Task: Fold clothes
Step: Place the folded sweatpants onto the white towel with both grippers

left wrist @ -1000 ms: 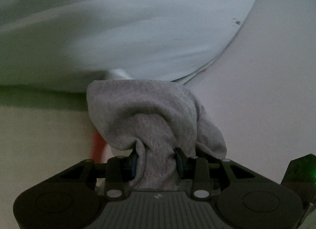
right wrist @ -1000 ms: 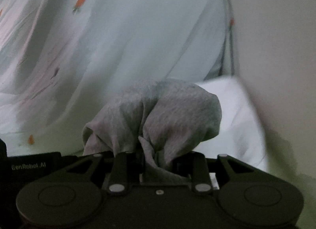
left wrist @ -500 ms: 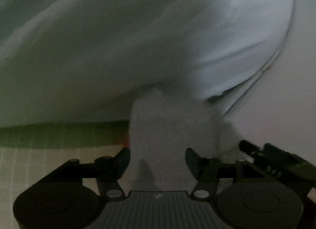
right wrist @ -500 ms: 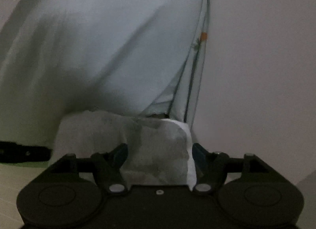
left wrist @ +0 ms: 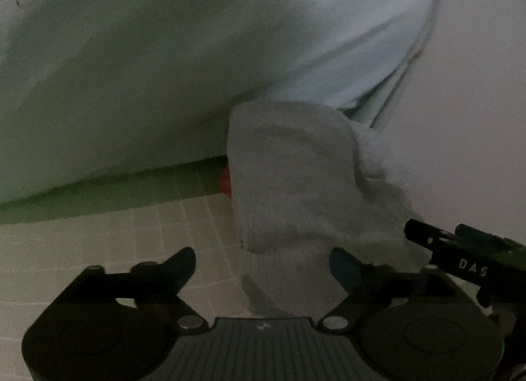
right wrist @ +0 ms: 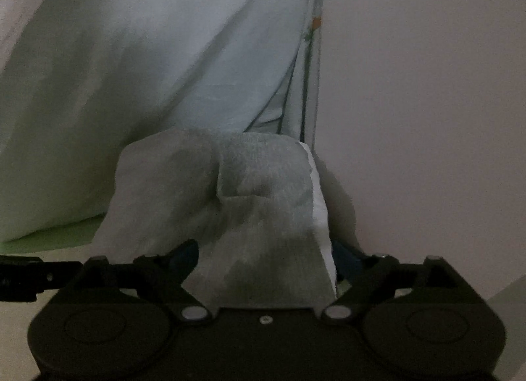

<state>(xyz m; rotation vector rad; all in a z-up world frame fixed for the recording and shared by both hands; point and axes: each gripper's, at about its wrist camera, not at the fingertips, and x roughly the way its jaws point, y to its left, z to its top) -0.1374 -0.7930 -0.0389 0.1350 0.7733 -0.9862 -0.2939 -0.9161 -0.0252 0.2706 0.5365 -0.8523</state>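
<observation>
Presently on the mat [left wrist: 108, 243]: one grey garment [left wrist: 296, 184], a small knit piece, lying bunched against a pale sheet [left wrist: 164, 69] that hangs or drapes behind it.

Item: garment. Soft, limp, light by the look of it; thick fuzzy knit, not slippery. It slumps into rounded folds in both views and will not keep an edge unless pressed flat. In the right wrist view a white inner layer or lining [right wrist: 320, 213] shows along one side, so there may be two layers that can slide apart. Something red [left wrist: 226, 180] peeks out beside it; too little shows to name it.

Item: left gripper [left wrist: 263, 266]. Jaws apart, the cloth lying between them and touching at most the right-hand finger; no pinch.

Item: right gripper [right wrist: 266, 259]. Jaws likewise spread, the garment [right wrist: 230, 200] sitting loose in the gap and spilling past both fingers [right wrist: 184, 256].

Handling note, as a judgement: nothing fragile here, so a firm nip is safe. Best hold would be at a hem or corner, both layers together, one gripper to each end, so the piece hangs straight rather than bunching. A grab in the thick middle would only carry the lump along. Care is needed not to catch the sheet behind.

Item: wall [right wrist: 427, 118]. Plain, pale, close behind on the right.
</observation>
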